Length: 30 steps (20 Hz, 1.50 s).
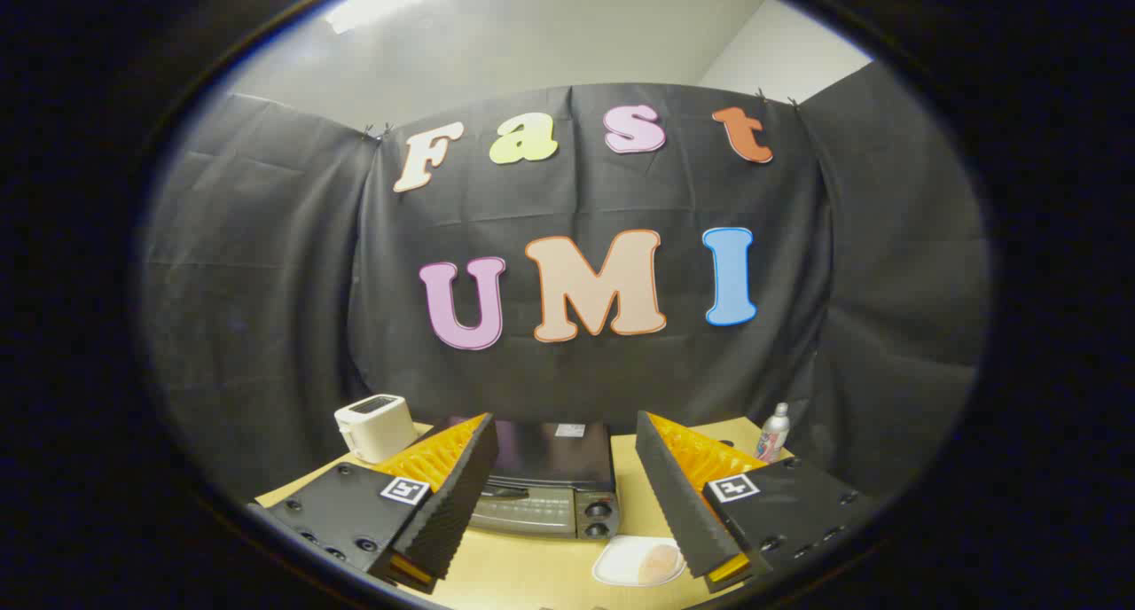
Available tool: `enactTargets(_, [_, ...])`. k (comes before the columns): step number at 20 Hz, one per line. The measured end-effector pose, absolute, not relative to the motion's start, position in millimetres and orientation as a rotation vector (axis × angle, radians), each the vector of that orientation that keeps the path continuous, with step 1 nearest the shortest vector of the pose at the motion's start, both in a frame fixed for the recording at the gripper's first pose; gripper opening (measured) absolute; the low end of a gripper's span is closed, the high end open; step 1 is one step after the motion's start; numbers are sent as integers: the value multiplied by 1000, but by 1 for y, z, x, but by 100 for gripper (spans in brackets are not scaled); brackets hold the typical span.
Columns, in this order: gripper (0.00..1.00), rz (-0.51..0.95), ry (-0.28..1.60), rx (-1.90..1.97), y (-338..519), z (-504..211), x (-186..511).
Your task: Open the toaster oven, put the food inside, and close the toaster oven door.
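The gripper (563, 446) gapes wide — gripping nothing — above the toaster oven (550, 481) and food (640, 561).

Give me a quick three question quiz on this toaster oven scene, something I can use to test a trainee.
1. True or false: the toaster oven door is already open.
2. Multiple choice: where does the food on the white plate sit? A) on top of the toaster oven; B) on the table in front of the oven, nearer the right finger; C) between the white toaster and the wall.
3. Fill in: the gripper is ____, its fingers spread apart with nothing between them.

Key: 1 false, the door looks shut; 2 B; 3 open.
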<state>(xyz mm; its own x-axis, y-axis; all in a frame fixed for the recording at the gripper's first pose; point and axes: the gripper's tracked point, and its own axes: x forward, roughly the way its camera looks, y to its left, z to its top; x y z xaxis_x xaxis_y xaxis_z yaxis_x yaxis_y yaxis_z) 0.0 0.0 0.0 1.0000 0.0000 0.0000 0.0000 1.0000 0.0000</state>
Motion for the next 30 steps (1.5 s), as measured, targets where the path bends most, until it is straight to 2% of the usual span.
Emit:
enactTargets(14, [98,116,29,57,82,-54,46])
enactTargets(30, [98,81,15,-25,118,-151,129])
